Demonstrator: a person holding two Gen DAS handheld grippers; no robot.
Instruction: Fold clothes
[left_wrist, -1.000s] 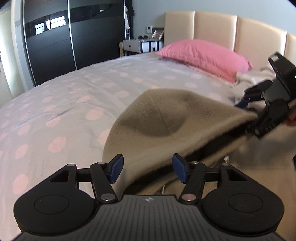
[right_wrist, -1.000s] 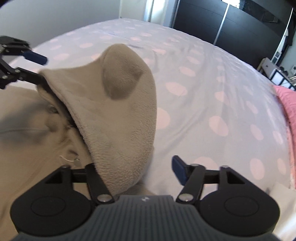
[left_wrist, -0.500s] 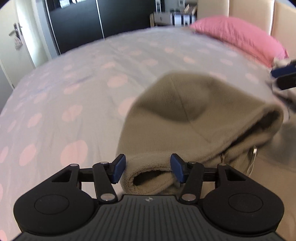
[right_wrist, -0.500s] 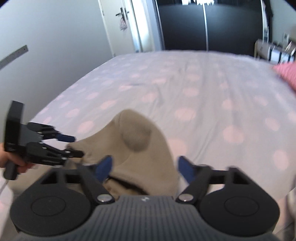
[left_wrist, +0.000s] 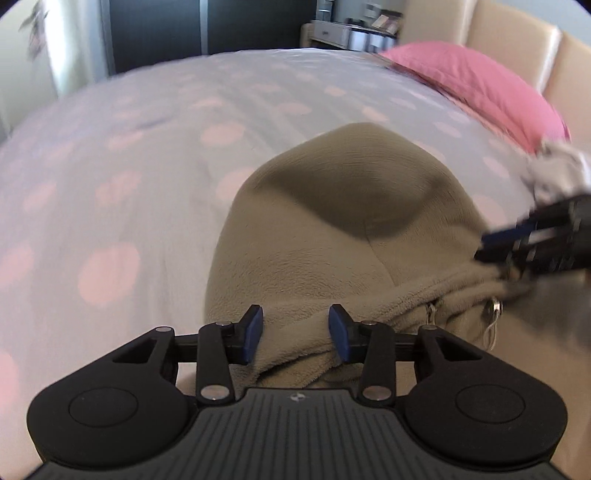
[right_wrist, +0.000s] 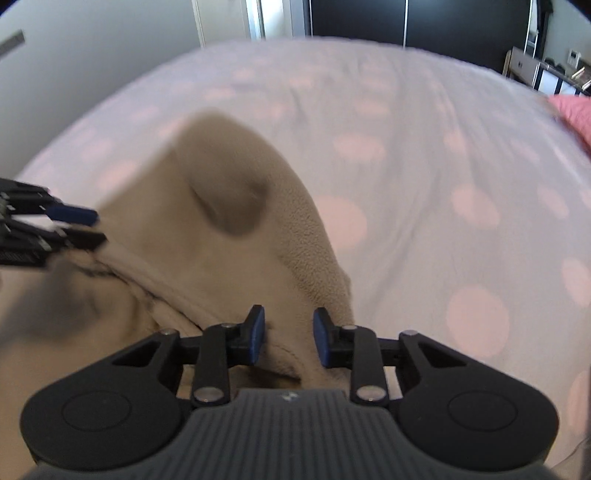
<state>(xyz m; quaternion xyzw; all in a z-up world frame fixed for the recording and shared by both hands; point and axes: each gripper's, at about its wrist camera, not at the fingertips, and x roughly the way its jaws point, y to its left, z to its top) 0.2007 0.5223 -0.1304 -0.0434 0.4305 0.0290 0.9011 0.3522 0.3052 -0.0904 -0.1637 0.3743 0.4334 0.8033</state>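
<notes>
A: Beige fleece between both sets of pads. Left gripper (left_wrist: 295, 332) first: fingers apart, a bunched fold of the hoodie (left_wrist: 343, 236) lying in the gap. The blue pads (left_wrist: 253, 332) look to touch the cloth at the sides, no real squeeze visible.

B: So not clamped?

A: Can't say it's pinching. Jaws stand parted with fabric between, that's what shows. Right gripper (right_wrist: 289, 339): same story, narrower gap, hood edge sits between the pads (right_wrist: 256, 338), fingers not closed together.

B: Cross views?

A: Right gripper shows at the right edge of the left wrist view (left_wrist: 532, 240), blurred, its tips at the hood's opening rim. Left gripper shows at the left edge of the right wrist view (right_wrist: 55, 229), also blurred, tips at the other end of the rim.

B: Where's the garment?

A: Hoodie lies on the bed (left_wrist: 129, 155), hood part spread forward and rounded, with a shaded dent near its top. The rest of the body trails toward the cameras. A zipper pull (left_wrist: 495, 306) hangs near the hood opening.

B: Surroundings?

A: White cover with pale pink dots. Pink pillow (left_wrist: 480, 85) up by a cream padded headboard (left_wrist: 517, 40). Dark wardrobe doors (right_wrist: 424, 18) beyond the bed, small side table (left_wrist: 343, 33) near the pillow. Light crumpled cloth (left_wrist: 557, 170) at the right edge.
</notes>
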